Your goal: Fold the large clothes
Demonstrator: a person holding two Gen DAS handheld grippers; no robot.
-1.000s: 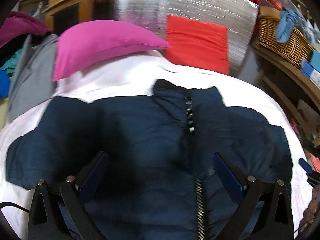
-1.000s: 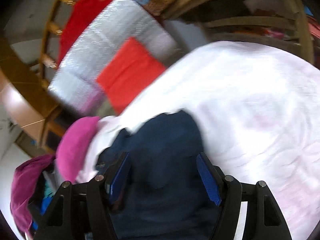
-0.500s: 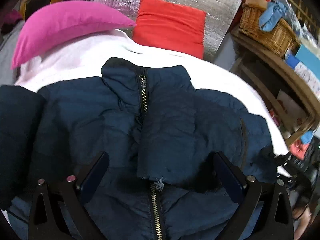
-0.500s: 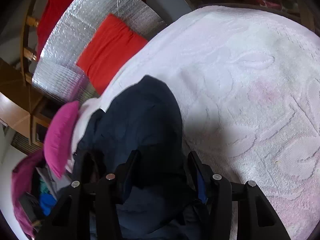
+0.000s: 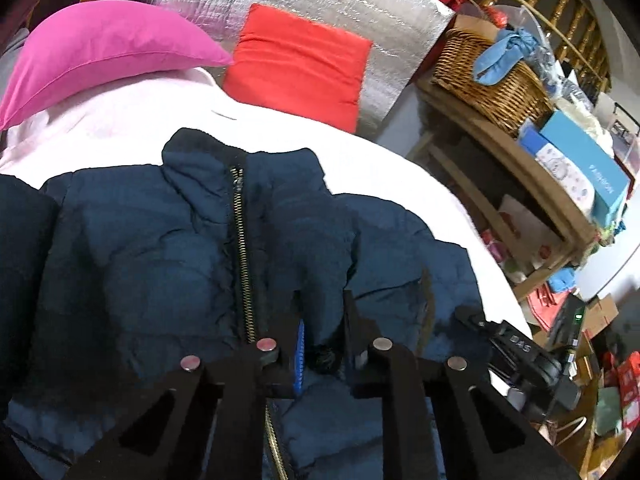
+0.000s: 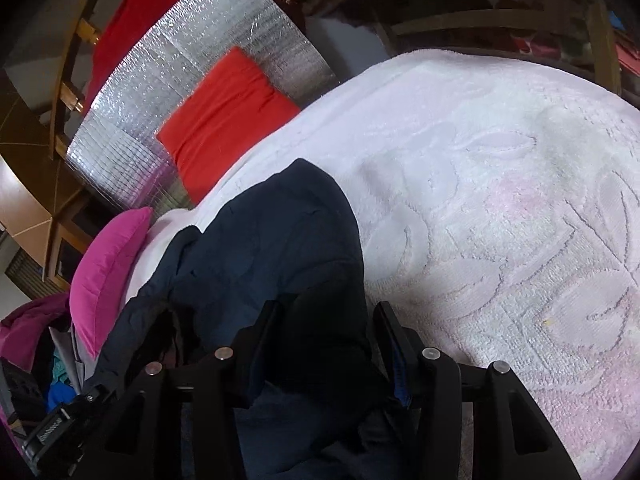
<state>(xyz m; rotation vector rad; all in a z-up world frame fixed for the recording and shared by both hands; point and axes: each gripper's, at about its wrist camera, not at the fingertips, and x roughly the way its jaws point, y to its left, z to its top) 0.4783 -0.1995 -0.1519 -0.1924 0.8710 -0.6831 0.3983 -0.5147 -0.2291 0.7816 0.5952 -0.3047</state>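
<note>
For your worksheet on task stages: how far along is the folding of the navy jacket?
Done: the navy jacket lies zipped, front up, on the white bedspread. In hand: the left gripper pinches fabric beside the zipper; the right gripper clamps a sleeve. Left: no finished fold shows, so nearly all the folding remains.

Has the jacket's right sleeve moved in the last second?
Yes. The sleeve, pinched by the left gripper, now lies folded across the jacket toward the zipper.

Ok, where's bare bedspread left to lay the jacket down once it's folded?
Widest bare patch: white bedspread right of the navy jacket. A narrower strip lies between its collar and the pink pillow and red cushion. Both grippers grip the jacket.
</note>
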